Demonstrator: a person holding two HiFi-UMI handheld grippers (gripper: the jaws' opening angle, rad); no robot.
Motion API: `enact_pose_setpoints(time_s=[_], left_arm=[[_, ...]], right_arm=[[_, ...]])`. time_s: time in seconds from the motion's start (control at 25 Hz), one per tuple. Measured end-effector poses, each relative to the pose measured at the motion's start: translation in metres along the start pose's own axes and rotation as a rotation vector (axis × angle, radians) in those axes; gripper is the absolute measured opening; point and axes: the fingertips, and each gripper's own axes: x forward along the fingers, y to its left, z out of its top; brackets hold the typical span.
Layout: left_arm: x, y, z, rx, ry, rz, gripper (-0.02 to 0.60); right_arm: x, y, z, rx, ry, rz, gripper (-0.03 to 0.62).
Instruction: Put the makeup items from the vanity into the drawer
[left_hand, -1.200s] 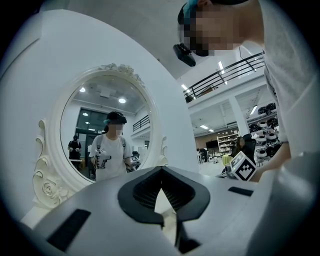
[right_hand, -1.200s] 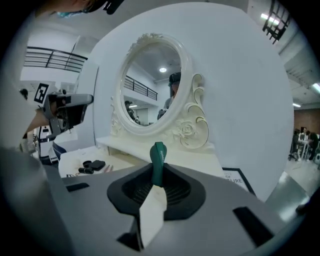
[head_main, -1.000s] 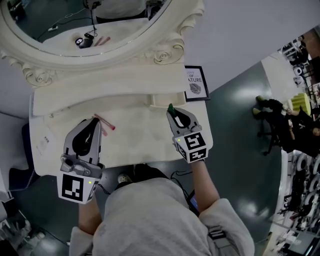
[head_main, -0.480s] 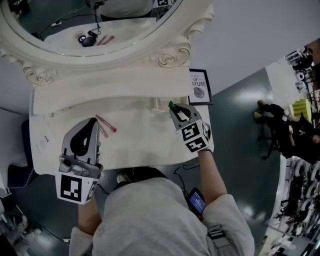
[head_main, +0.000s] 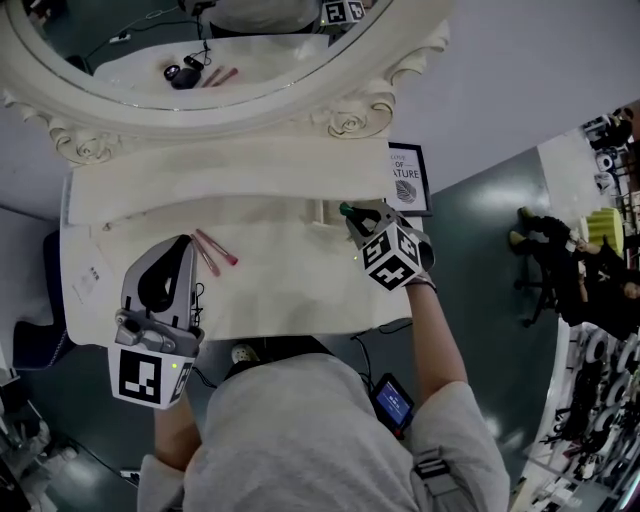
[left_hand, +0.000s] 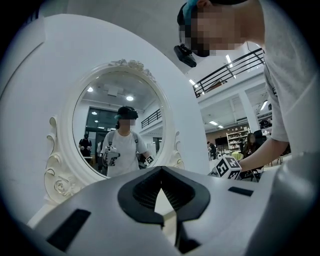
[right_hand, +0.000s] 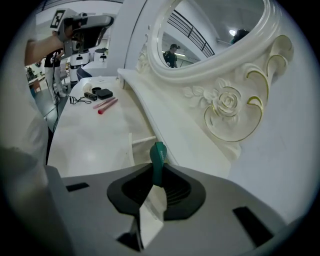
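Observation:
My right gripper (head_main: 352, 216) is shut on a slim green makeup item (head_main: 345, 210), whose tip sticks out past the jaws (right_hand: 158, 156). It hangs just over a small open drawer (head_main: 322, 210) in the vanity's raised back shelf, whose white rim shows below the tip (right_hand: 142, 141). Two pink-red makeup pencils (head_main: 212, 250) lie on the vanity top (head_main: 290, 280), also seen in the right gripper view (right_hand: 105, 104) beside small black items (right_hand: 100, 93). My left gripper (head_main: 186, 246) hovers right next to the pencils, shut, with nothing between its jaws (left_hand: 161, 171).
A large oval mirror (head_main: 200, 45) in a carved white frame stands along the back of the vanity. A framed print (head_main: 408, 177) leans at the back right. A paper label (head_main: 88, 280) lies at the left edge. A thin black cable (right_hand: 75, 100) lies by the black items.
My right gripper has carried the green item back and to the right, up to the open drawer. The left gripper has stayed by the pencils.

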Motion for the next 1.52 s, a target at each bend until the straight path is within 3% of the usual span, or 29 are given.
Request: enact_pose_setpoints(time_s=[0.32, 0.76, 1.08, 1.52], left_arm=[[-0.002, 0.009, -0.004, -0.002, 0.010, 0.016, 0.014], [-0.008, 0.011, -0.002, 0.002, 0.015, 0.029, 0.014], [-0.010, 0.010, -0.001, 0.005, 0.012, 0.029, 0.014], [-0.008, 0.005, -0.002, 0.005, 0.013, 0.024, 0.014]], right_arm=[[0.011, 0.000, -0.001, -0.045, 0.099, 0.082, 0.057], [0.012, -0.002, -0.009, 0.003, 0.172, 0.133, 0.061], [0.013, -0.001, -0.014, -0.040, 0.251, 0.183, 0.063], [0.009, -0.003, -0.011, 0.099, 0.201, 0.194, 0.104]])
